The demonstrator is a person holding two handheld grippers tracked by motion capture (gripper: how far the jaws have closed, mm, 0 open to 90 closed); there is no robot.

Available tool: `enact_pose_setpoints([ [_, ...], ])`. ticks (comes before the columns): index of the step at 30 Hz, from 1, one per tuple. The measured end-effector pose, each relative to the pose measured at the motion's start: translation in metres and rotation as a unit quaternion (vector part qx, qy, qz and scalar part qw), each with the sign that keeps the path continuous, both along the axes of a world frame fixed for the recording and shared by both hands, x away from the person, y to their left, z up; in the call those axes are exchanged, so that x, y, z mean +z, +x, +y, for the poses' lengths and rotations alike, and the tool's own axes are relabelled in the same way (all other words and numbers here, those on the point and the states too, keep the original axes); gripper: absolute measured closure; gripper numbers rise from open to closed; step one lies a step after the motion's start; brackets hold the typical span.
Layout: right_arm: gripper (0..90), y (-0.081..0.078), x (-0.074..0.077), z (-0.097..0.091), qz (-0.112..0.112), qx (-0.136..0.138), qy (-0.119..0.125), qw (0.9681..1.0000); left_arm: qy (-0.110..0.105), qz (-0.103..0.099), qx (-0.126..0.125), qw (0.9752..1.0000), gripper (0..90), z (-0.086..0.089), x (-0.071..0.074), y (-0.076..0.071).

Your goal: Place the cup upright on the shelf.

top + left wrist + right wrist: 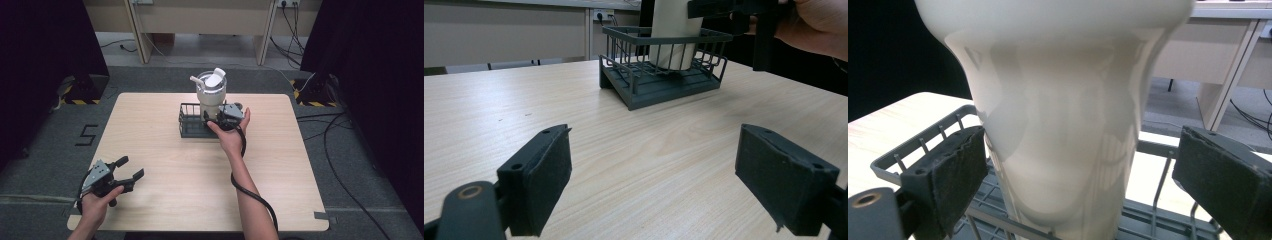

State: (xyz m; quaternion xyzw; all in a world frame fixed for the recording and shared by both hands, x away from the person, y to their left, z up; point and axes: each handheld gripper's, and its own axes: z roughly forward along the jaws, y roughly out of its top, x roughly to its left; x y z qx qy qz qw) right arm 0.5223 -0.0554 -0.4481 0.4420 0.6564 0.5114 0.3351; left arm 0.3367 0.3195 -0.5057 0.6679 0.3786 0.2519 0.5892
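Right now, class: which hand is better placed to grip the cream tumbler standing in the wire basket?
Right. The right tool sits open around the tumbler in the basket; the left tool waits open far off.

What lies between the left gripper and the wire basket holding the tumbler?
Bare wooden tabletop and nothing else. The left gripper view shows it clearest: light wood runs from the open left gripper up to the dark wire basket, where the cream tumbler stands.

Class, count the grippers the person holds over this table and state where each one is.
2. The left gripper sits open near the table's near-left corner. The right gripper is at the wire basket, jaws open either side of the cream tumbler.
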Motion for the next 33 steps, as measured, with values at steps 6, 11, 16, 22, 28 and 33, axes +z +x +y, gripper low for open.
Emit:
enact_pose_setpoints([
  [6,7.8,-0.006,0.002,-0.004,-0.001,0.000,-0.001,1.0000,0.000,0.000,0.001,1.0000,14.3,0.000,0.000,0.000],
  [11,7.9,-0.010,0.004,-0.007,0.000,0.001,0.001,1.0000,0.000,0.000,0.001,1.0000,14.3,0.000,0.000,0.000],
  [16,8.3,-0.018,0.006,-0.014,0.004,0.004,0.009,0.9999,0.001,0.002,0.000,1.0000,14.3,-0.001,0.000,0.000],
  [22,8.7,-0.027,0.009,-0.020,0.005,0.004,0.008,0.9999,0.001,0.001,-0.001,1.0000,14.3,-0.001,0.000,0.000],
  [28,9.3,-0.033,0.010,-0.024,0.006,0.009,0.006,0.9999,0.002,0.001,0.000,1.0000,14.3,-0.001,0.000,0.000],
  [33,9.6,-0.040,0.009,-0.028,0.009,0.011,0.005,0.9999,0.002,0.001,0.000,1.0000,14.3,0.000,0.000,0.000],
])
